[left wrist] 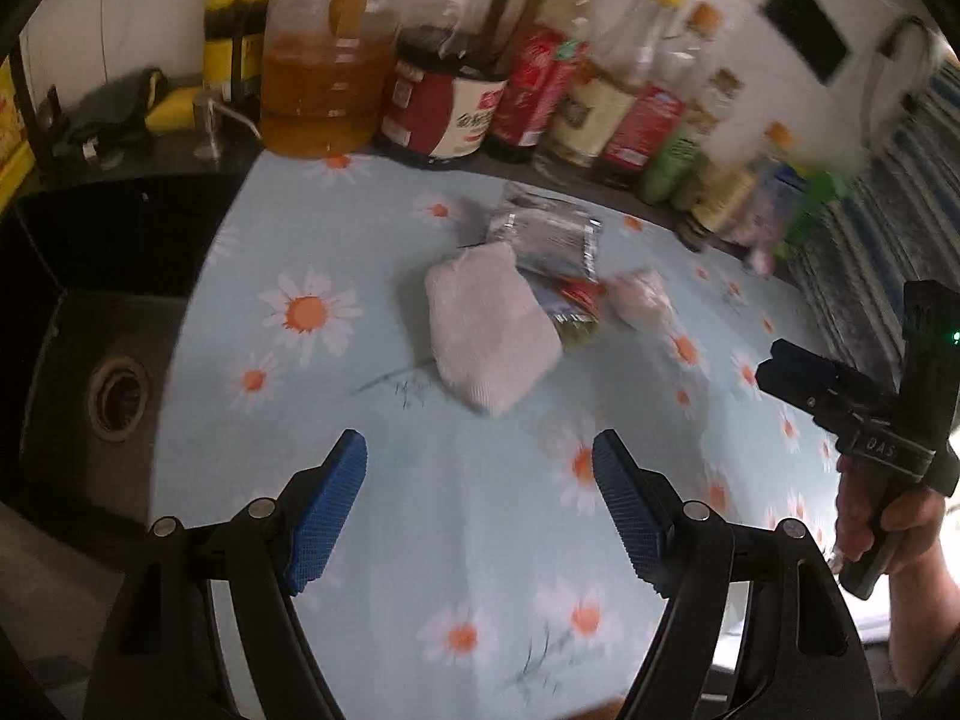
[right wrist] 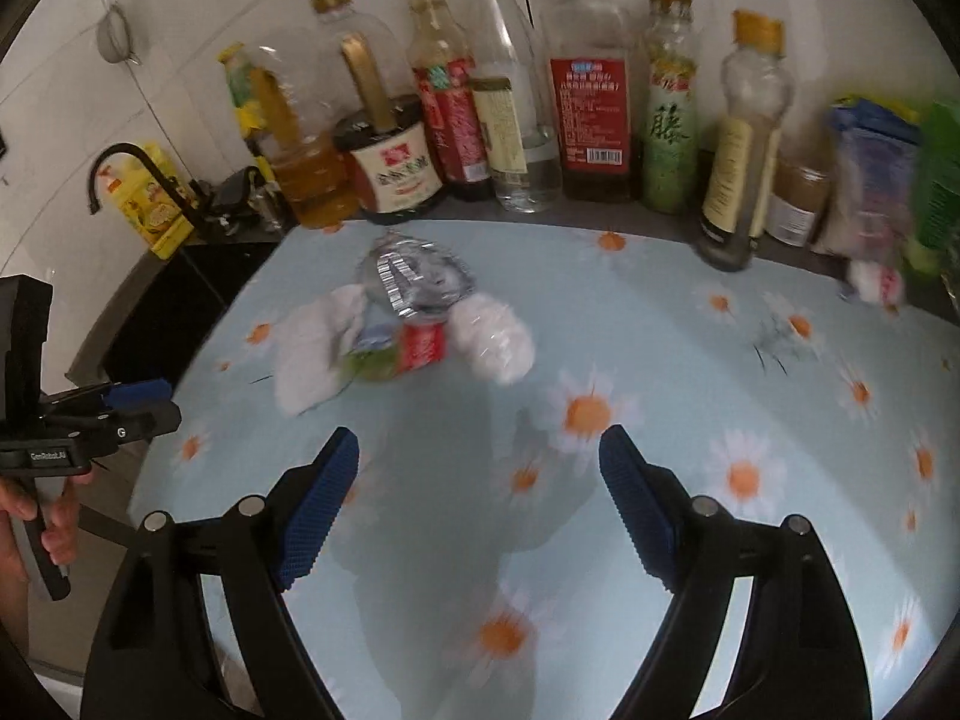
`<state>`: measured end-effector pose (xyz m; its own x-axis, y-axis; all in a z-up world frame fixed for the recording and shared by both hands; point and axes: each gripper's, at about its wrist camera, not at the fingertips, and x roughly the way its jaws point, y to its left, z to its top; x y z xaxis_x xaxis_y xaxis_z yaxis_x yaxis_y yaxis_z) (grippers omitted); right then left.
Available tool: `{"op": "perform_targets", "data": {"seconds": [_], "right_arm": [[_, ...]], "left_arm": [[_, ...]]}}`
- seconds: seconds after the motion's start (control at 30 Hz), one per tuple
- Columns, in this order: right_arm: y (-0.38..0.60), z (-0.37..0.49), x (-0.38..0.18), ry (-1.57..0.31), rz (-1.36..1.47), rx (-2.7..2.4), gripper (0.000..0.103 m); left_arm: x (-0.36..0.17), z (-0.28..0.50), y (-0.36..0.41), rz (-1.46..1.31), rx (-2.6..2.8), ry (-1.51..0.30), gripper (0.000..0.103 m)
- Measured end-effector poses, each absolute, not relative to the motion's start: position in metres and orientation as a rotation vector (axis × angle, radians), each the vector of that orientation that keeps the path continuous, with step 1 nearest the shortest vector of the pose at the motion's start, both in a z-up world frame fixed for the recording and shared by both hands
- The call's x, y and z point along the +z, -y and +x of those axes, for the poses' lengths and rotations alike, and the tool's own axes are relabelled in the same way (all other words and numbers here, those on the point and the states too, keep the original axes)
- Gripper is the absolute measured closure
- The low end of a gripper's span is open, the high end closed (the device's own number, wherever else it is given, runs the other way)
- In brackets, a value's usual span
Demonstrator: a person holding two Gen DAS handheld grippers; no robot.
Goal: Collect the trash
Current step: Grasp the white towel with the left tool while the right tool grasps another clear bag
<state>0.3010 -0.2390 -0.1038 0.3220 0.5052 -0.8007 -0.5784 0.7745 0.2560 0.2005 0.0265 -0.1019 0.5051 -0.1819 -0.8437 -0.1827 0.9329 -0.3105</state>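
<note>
A small heap of trash lies on the daisy-print cloth (left wrist: 456, 528). It holds a crumpled white tissue (left wrist: 486, 336), a silver foil wrapper (left wrist: 540, 234), a red and green wrapper (left wrist: 570, 306) and a pale wad (left wrist: 642, 297). The right wrist view shows the same tissue (right wrist: 312, 348), foil wrapper (right wrist: 414, 276), red wrapper (right wrist: 414, 348) and white wad (right wrist: 498, 333). My left gripper (left wrist: 480, 468) hangs open in front of the heap, apart from it. My right gripper (right wrist: 480, 468) is also open with nothing between its pads, short of the heap.
A row of oil, sauce and vinegar bottles (right wrist: 588, 102) lines the back wall. A black sink (left wrist: 102, 330) with a drain lies left of the cloth, with a black tap (right wrist: 120, 168) behind it. Packets (right wrist: 870, 180) stand at the far right.
</note>
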Motion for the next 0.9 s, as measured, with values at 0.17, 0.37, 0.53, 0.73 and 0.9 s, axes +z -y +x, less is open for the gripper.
{"op": "perform_targets", "data": {"seconds": [0.17, 0.37, 0.53, 0.73, 0.9], "right_arm": [[0.216, 0.344, -0.132, -1.075, -0.123, 0.781, 0.021], [0.197, 0.361, -0.141, -1.080, -0.173, 0.841, 0.022], [0.188, 0.371, -0.145, -1.085, -0.196, 0.854, 0.031], [0.181, 0.378, -0.159, -1.121, -0.212, 0.850, 0.042], [0.178, 0.381, -0.165, -1.128, -0.216, 0.848, 0.051]], "left_arm": [[-0.120, 0.237, -0.031, -0.437, 0.048, -1.098, 0.028], [-0.132, 0.264, -0.037, -0.493, 0.083, -1.124, 0.028], [-0.135, 0.276, -0.036, -0.535, 0.072, -1.132, 0.028], [-0.145, 0.291, -0.033, -0.554, 0.084, -1.166, 0.028], [-0.154, 0.299, -0.037, -0.579, 0.106, -1.191, 0.028]]}}
